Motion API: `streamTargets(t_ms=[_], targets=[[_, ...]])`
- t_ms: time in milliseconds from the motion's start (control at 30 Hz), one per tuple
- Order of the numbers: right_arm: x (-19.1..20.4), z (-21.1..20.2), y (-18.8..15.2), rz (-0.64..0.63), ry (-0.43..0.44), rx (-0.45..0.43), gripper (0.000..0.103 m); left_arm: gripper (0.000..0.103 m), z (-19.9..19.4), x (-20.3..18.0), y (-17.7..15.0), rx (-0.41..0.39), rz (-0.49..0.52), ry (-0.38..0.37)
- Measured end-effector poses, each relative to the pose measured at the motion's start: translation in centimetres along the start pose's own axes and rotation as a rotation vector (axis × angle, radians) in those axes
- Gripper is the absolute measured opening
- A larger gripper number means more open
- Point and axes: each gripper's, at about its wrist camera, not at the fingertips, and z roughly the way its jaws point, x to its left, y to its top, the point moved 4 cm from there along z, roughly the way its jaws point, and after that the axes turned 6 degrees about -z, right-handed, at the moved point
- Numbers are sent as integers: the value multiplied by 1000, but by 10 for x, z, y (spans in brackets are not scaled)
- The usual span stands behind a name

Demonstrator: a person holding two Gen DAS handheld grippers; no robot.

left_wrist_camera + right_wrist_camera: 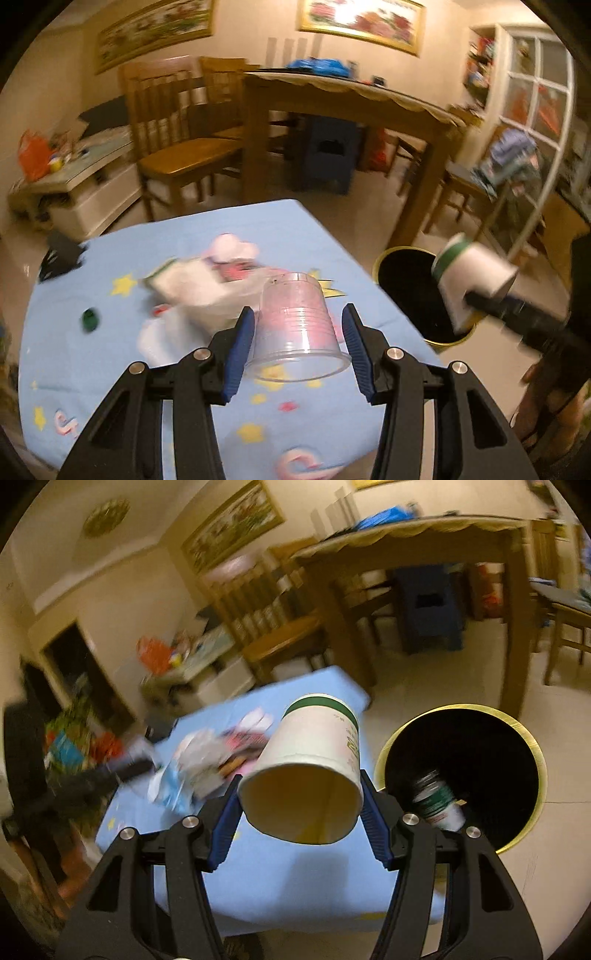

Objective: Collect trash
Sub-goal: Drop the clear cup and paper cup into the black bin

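My left gripper [298, 314] is shut on a clear plastic cup [295, 328], lifted above the blue star-print tablecloth [110, 369] with its mouth towards the camera. My right gripper [300, 779] is shut on a white paper cup [314, 760] with a green band, its mouth also facing the camera. In the left wrist view that paper cup [476, 273] hangs over the bin [402, 291]. The bin [532, 746] is black inside with a gold rim and stands on the floor right of the table; a green-and-white cup [439, 801] lies in it. Crumpled white wrappers [195, 291] and a green cap [89, 319] stay on the cloth.
Beyond the low table stand a wooden dining table [332, 96], wooden chairs [177, 155] and a blue stool [328, 158]. A low white cabinet [85, 192] with clutter is at the left, and a glass-door cabinet [535, 92] at the right. Pale tiled floor [424, 686] surrounds the bin.
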Motion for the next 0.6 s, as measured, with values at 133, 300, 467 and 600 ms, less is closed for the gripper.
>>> streamTargets(t_ms=[133,300,467,600], targets=[[-60,-26,7,78,-120,-63,60,47,32,-42,5,35,53,-42],[-125,-38,5,230,-183,-77,60,47,78,-98,10,77,132,-70],[-152,-50,8,258,-214,-100,60,48,118,-142,13,115,170,-102],[-165,-50,7,261,-229,-93,60,62,138,-164,7,138,188,-105]])
